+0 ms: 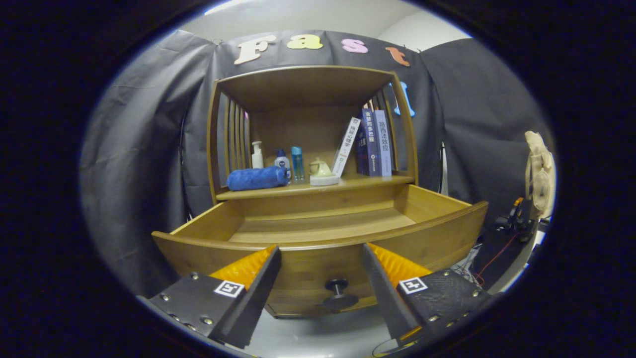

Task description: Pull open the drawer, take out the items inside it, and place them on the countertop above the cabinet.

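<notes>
Hand-held gripper [320, 251], fingers spread apart and gripping nothing, facing the pulled-out wooden drawer [318, 233]; its knob [337, 286] lies between them.

The gripper [320, 253], fingers spread wide before the drawer knob [338, 293], has ribbed pads, screw-studded finger mounts and a square printed marker on each.
</notes>
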`<state>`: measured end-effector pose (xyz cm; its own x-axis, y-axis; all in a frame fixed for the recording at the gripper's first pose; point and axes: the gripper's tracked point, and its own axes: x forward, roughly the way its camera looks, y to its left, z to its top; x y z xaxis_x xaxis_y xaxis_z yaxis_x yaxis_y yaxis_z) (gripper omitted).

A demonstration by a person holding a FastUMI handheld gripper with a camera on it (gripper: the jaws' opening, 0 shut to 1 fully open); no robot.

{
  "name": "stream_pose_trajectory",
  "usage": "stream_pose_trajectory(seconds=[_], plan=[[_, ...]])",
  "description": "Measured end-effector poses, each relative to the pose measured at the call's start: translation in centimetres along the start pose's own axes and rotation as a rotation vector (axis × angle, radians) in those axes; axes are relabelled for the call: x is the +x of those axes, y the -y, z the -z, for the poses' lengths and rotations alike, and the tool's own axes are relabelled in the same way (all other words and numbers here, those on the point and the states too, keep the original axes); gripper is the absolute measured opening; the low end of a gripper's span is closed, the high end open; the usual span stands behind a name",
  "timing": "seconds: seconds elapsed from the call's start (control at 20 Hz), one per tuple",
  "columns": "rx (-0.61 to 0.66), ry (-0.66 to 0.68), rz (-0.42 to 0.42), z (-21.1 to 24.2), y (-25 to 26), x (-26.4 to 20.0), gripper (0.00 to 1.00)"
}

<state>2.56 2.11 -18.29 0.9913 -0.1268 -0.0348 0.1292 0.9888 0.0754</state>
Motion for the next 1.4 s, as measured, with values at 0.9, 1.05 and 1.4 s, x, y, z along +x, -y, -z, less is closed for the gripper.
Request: stream_pose_trajectory(seconds=[0.9,1.05,1.4], plan=[[-0.004,0.107,-0.064,-0.7,-0.3,3.8,0.99],[-0.068,0.121,-0.067,-0.6,-0.2,4.9,0.99],[-0.045,0.122,-0.065,-1.2,-1.0,9.2,0.99]])
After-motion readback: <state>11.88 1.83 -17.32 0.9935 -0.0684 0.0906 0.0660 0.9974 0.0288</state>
